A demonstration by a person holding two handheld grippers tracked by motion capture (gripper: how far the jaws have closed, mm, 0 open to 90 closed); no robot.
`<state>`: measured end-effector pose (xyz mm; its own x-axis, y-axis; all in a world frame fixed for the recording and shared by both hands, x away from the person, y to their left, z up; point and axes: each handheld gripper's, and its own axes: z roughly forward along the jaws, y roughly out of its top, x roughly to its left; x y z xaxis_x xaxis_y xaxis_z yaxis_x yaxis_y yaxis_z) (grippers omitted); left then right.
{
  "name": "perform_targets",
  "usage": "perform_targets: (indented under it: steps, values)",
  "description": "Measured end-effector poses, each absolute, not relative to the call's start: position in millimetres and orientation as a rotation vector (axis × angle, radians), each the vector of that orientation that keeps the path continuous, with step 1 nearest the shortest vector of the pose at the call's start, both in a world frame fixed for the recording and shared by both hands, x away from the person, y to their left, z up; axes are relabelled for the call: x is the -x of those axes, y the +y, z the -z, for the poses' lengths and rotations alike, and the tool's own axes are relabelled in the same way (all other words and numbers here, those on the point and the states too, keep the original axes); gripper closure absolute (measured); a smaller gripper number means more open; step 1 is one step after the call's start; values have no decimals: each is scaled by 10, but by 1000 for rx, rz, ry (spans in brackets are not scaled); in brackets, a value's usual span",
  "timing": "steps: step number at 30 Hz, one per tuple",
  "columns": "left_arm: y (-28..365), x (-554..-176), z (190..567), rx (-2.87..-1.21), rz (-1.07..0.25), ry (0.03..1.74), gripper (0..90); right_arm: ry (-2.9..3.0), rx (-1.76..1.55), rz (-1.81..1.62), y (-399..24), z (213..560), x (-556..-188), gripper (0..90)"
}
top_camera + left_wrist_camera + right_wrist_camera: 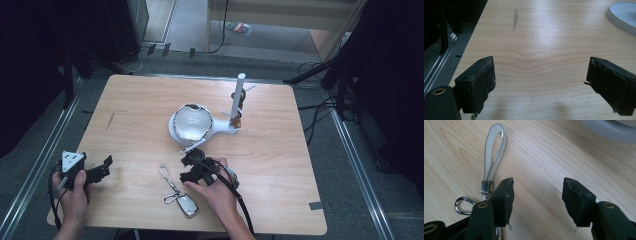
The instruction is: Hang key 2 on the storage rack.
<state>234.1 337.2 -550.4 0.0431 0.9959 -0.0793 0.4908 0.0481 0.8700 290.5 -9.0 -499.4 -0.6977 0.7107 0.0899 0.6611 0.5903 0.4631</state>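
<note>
A key fob [187, 205] with a silver clip and a grey strap loop [166, 176] lies on the wooden table [280, 150] near its front edge. My right gripper [189, 167] hovers just right of the strap, jaws apart with bare wood between them. In the right gripper view the strap loop [494, 155] and a metal ring [461, 205] lie left of the left jaw, and the gripper [537, 195] holds nothing. My left gripper [106, 167] rests at the table's front left, open and empty [540, 80].
A white stand [192, 125] with a round dish and an upright white post [238, 97] sits at the table's middle; its rim [624, 16] shows in the left gripper view. A dark streak [515, 18] marks the wood. Rails and cables run along the floor.
</note>
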Motion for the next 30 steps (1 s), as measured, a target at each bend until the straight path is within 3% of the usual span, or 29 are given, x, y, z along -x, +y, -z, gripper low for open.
perform_targets:
  steps: [14,30]
  values:
    - [3371,-2343,5504,-1546,-827,1550,89,2760,-1159,-742,55,5010,-2834,447]
    - [3372,-2344,5504,-1547,-826,1550,89,2815,-1145,-725,220,5075,-2776,567]
